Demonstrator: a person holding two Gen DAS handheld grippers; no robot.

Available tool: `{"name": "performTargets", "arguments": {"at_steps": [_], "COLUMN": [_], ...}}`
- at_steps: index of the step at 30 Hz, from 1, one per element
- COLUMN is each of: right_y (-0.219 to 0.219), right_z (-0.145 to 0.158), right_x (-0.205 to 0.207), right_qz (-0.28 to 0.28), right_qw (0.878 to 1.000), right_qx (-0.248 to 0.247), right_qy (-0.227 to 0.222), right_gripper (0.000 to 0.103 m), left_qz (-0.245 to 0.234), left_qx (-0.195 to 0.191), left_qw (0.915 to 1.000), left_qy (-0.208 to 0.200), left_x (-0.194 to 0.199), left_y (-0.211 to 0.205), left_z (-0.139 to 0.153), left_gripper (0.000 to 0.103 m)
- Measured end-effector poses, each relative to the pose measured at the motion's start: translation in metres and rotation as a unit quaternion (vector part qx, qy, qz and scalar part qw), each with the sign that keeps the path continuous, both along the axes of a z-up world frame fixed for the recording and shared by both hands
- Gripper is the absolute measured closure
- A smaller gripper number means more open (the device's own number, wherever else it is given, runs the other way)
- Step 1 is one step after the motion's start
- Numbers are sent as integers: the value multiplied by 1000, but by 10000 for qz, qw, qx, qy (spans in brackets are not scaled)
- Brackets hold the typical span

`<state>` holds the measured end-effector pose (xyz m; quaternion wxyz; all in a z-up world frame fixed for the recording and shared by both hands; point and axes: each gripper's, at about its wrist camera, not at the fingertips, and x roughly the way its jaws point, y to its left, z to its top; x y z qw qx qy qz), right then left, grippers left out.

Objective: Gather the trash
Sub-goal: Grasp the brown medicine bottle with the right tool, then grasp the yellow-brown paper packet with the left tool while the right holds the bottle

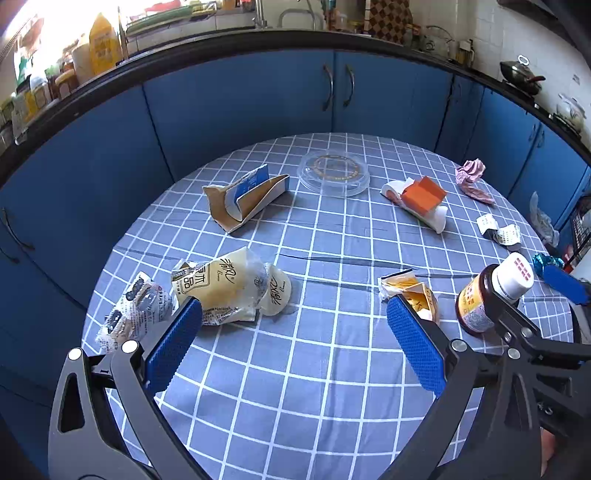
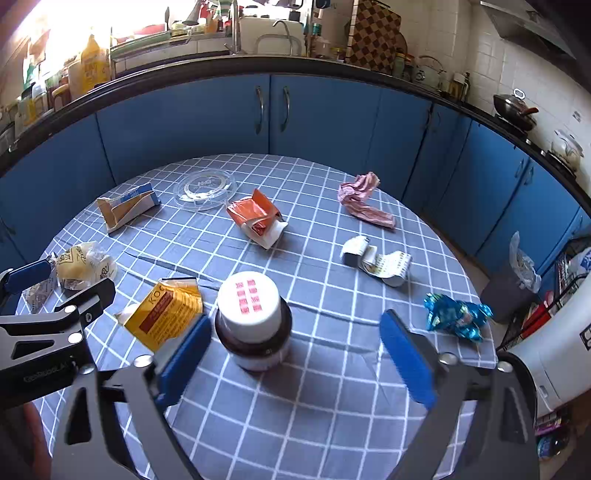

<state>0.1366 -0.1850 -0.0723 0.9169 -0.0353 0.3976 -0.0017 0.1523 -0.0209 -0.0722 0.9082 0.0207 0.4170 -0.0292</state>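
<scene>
Brown bottle (image 2: 253, 325) sits lower centre between the wide, not yet gripping right tool (image 2: 295, 354); left tool (image 1: 295, 339) wide, empty. Next: squeeze bottle, lift.

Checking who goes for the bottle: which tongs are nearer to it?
Right. The right tongs straddle the bottle, open, one pad beside it. The left tongs hang open over bare cloth, bottle off to their right.

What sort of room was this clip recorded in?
Most likely a home kitchen: blue cabinet doors under a black countertop, a metal sink tap, and a dark lidded wok on the right.
</scene>
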Motion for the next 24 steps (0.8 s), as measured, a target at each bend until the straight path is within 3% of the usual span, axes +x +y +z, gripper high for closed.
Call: {"name": "performTargets", "arguments": {"at_steps": [1,4,11,19,24], "right_y": [1,-3,-21,-56,-66], "right_z": [-2,-9,-9,-4,-3], "right_x": [3,7,-10,-24,-28], "right_qz": [26,81,-186,-471,-533], "right_qw": [10000,9996,9995,9987,9984], "right_qx": [15,146,-261,-183,-167], "right_qy": [45,226,83,43,10], "right_gripper": [43,59,59,59,59], "left_qz": [-6,-85,-467,-669,-744], "left_qx": [1,5,-28,-196,-103], "left_qw": [10000,10000,9989,9975,9970], "left_qy": [13,49,69,-96,205], "left_x": [1,1,-5,-12,2], "left_y": [-1,-7,-38,-63,-84], "left_z": [0,-3,-2,9,-5], "left_gripper": [5,5,5,4,4]}}
